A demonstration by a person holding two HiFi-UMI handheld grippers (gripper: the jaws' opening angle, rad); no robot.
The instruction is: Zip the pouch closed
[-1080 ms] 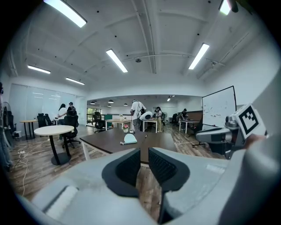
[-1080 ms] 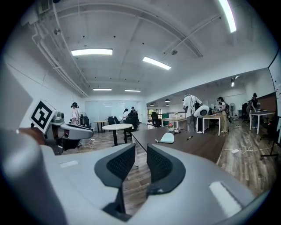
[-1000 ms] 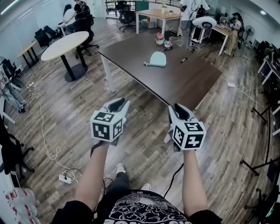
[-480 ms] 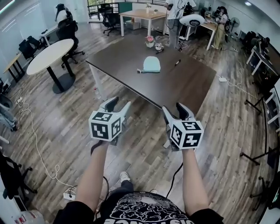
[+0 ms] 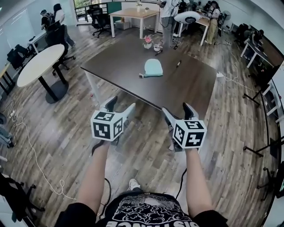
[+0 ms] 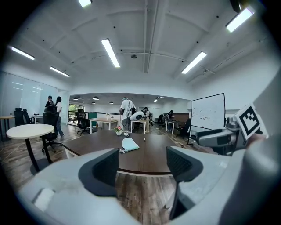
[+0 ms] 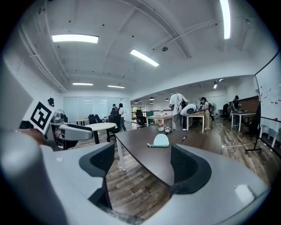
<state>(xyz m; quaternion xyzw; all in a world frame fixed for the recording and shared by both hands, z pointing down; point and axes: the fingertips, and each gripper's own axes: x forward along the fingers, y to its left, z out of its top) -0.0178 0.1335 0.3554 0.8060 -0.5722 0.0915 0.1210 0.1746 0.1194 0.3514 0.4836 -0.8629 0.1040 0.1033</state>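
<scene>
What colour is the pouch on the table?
The pouch is pale mint green; clearest in the head view.

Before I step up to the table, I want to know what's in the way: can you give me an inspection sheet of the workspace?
Surface: dark table, mostly bare, ahead of both grippers.
Job's things: pouch lying mid-table, untouched.
Clutter: flower pot beyond the pouch; pen to its right.
Grippers: left gripper and right gripper open, jaws have just been opening, nothing between them, short of the table.
Cables: white cable on the floor at left; black cable below the right gripper.
Surroundings: round table at left; people at far desks.
</scene>
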